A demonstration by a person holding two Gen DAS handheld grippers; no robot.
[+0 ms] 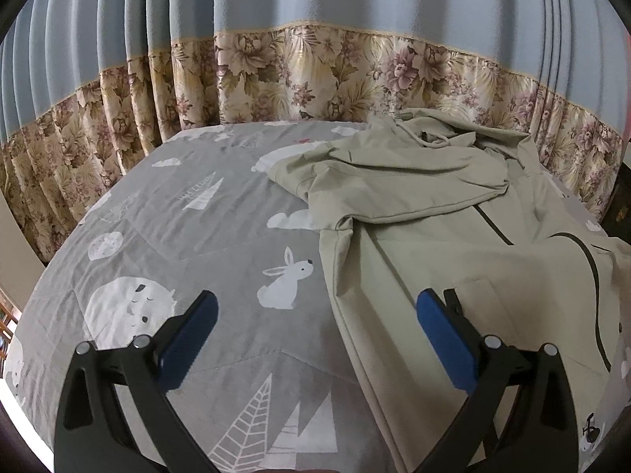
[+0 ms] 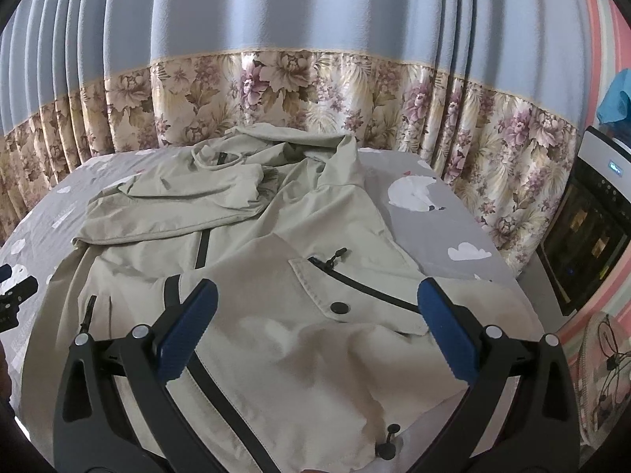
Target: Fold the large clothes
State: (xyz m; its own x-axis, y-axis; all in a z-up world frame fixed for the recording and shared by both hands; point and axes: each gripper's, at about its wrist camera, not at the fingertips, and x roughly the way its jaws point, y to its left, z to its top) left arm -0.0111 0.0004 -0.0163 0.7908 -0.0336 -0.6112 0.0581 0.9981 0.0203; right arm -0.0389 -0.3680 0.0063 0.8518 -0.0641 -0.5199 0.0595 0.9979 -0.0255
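A large pale green hooded jacket point(image 1: 453, 236) with black zips lies spread on the bed, hood toward the curtain. One sleeve point(image 1: 378, 181) is folded across its chest. My left gripper point(image 1: 315, 315) is open and empty, above the bed beside the jacket's left edge. In the right wrist view the jacket point(image 2: 276, 276) fills the middle, with a snap pocket flap point(image 2: 339, 295). My right gripper point(image 2: 315, 311) is open and empty above the jacket's lower front. The left gripper point(image 2: 15, 295) shows at the left edge.
The bed point(image 1: 177, 216) has a grey sheet with white rabbits and trees. A blue and floral curtain point(image 1: 315, 67) hangs behind it. A dark appliance point(image 2: 591, 228) and cables point(image 2: 607, 362) stand to the right of the bed.
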